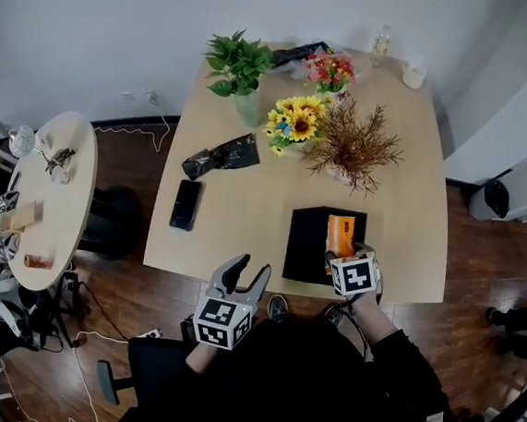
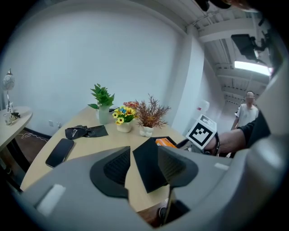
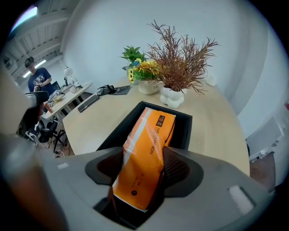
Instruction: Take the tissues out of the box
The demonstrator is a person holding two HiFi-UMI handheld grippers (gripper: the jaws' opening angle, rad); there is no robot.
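An orange tissue pack (image 3: 146, 153) leans up out of a black box (image 3: 182, 124) near the table's front edge. My right gripper (image 3: 141, 173) is shut on the pack's near end, with its pads against both sides. The pack's far end still rests inside the box. From the head view, the pack (image 1: 340, 231) shows at the right side of the box (image 1: 308, 247), under my right gripper (image 1: 343, 253). My left gripper (image 1: 250, 269) hangs off the table's front edge, left of the box. It is open with nothing between its fingers (image 2: 113, 167).
A dried-plant vase (image 1: 353, 149), sunflowers (image 1: 295, 120) and a green plant (image 1: 239, 64) stand behind the box. A phone (image 1: 185, 204) and a black bag (image 1: 222, 157) lie to the left. A round side table (image 1: 56, 195) stands beyond the floor gap.
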